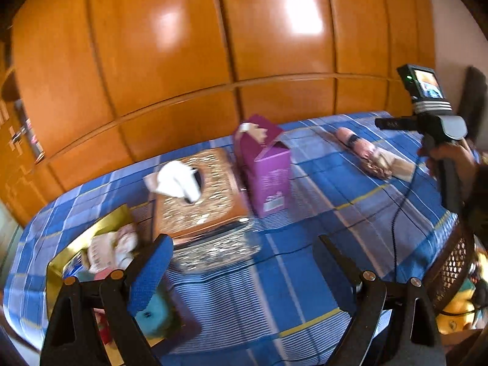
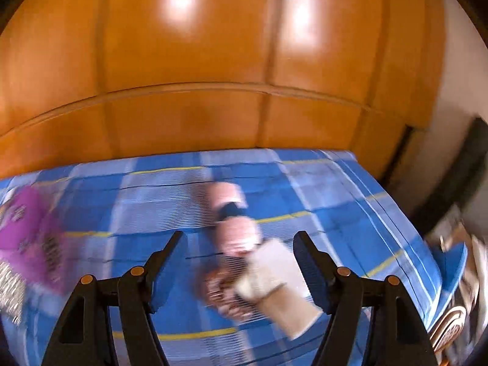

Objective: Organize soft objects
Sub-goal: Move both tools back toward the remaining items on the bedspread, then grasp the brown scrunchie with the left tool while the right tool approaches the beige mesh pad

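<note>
Right claw [image 2: 239, 270] spread wide, empty, hovering over near end of soft doll [image 2: 235, 235] on bed [image 2: 335, 228] toward right edge. Long axis running away from claw. Left claw [image 1: 244, 270] also apart, well off.

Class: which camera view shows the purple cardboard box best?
The left wrist view: the purple cardboard box stands whole and fairly sharp beside the patterned tissue box. The right wrist view shows only a blurred part of it at the left edge.
</note>
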